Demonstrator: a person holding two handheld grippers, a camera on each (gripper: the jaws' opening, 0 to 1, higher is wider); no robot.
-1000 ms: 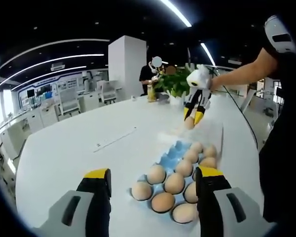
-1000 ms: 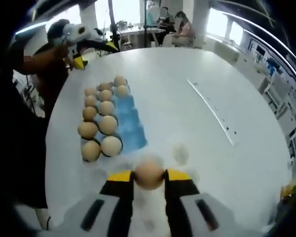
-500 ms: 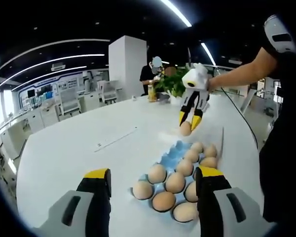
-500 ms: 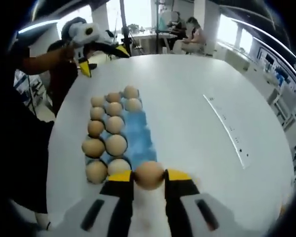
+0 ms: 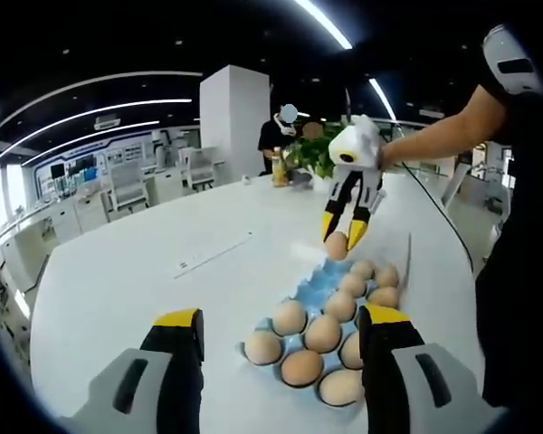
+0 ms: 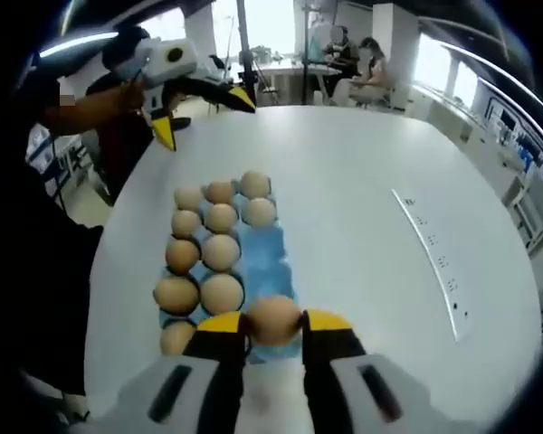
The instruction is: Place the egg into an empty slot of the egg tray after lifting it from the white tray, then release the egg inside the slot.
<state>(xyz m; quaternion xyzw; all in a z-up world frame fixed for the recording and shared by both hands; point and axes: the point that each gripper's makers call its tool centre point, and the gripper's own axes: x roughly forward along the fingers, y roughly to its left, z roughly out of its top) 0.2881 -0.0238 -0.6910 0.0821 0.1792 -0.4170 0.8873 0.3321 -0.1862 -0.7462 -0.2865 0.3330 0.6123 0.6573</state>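
Right gripper (image 6: 273, 324): jaws closed on the egg (image 6: 273, 318), which sits pinched between the two yellow tips at 6 o'clock in the right gripper view. The held egg hangs over the near end of the blue egg tray (image 6: 264, 244), above its bare blue column — clear of the slots, not seated. Other eggs (image 6: 222, 250) fill the tray's columns toward 9 o'clock.

In the left gripper view the right gripper (image 5: 341, 237) appears at 1 o'clock, the egg (image 5: 336, 245) between its tips, just above the far end of the egg tray (image 5: 319, 276).

Left gripper (image 5: 281, 321): jaws wide apart, holding nothing — raised above the white tabletop (image 5: 145, 271), with the tray's near eggs (image 5: 301, 366) seen between them.

A long pale strip (image 6: 431, 258) lies on the tabletop at 3 o'clock in the right gripper view, well apart from the tray.
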